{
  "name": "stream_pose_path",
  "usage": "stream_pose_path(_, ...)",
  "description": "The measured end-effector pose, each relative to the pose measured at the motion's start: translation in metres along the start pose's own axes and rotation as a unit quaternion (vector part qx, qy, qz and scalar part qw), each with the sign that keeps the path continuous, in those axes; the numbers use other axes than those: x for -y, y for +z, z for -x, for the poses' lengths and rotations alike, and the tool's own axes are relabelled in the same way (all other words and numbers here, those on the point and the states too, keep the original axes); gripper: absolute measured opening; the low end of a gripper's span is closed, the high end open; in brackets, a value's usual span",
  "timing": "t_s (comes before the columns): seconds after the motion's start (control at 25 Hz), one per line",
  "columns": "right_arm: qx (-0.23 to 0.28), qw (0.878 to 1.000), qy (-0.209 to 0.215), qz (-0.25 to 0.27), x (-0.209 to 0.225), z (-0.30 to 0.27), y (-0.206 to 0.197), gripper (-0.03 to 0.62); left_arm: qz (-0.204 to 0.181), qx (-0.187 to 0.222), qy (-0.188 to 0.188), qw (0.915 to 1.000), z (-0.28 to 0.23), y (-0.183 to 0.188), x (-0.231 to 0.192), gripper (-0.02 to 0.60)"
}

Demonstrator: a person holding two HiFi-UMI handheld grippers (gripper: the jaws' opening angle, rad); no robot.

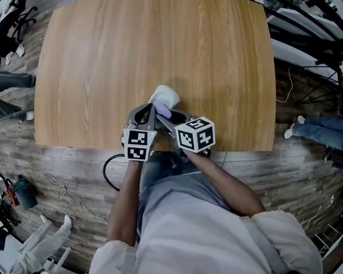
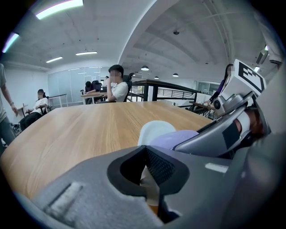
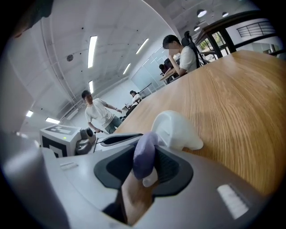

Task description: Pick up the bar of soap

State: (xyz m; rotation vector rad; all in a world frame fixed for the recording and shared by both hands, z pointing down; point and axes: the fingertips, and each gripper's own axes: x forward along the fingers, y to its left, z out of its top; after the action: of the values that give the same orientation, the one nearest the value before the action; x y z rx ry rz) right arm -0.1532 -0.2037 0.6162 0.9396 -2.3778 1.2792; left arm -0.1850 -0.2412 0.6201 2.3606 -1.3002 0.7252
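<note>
At the 6 o'clock edge of the tabletop (image 1: 155, 37), close in front of me, the soap (image 3: 144, 152) is a pale purple bar standing on its narrow side between the pads of my right tongs (image 3: 149, 172). They are clenched on its two broad faces. I judge that hold is chosen because the flat faces give the pads more to press on than the rounded ends would.

Just past the soap, toward 12 o'clock, sits the white dish (image 2: 154, 129), and a bit of white shows right under the bar. I cannot tell whether the bar is clear of the dish or resting against its lip.

My left tongs (image 2: 149, 167) come in from about 7 o'clock, touching the right pair, and are closed on a thin white edge that I take to be the dish's near rim. That would pin the dish down so it does not come up with the bar.

A straight lift toward me looks like what is left to do. Soap is slick, so the grip may slide if I squeeze unevenly.
</note>
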Motion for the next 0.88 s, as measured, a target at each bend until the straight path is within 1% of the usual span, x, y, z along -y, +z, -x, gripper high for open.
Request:
stream_pose_path(0.12, 0.006, 1.000, 0.011, -0.013, -0.003, 0.002, 0.003, 0.129, 0.002, 0.005, 0.004, 1.0000, 0.003, 0.001, 0.000, 0.003)
stream_pose_path(0.4, 0.014, 0.999, 0.029, -0.007, -0.009, 0.010, 0.011, 0.130, 0.003, 0.024, 0.011, 0.9996, 0.011, 0.012, 0.000, 0.003)
stream_pose_path(0.72, 0.023, 0.999, 0.044, 0.000, -0.015, 0.025, 0.019, 0.131, 0.018, 0.054, 0.022, 0.9981, 0.024, 0.028, 0.003, 0.003)
stream_pose_path(0.88, 0.027, 0.999, 0.046, 0.002, -0.015, 0.031, 0.021, 0.132, 0.019, 0.057, 0.022, 0.9979, 0.027, 0.033, 0.005, 0.003)
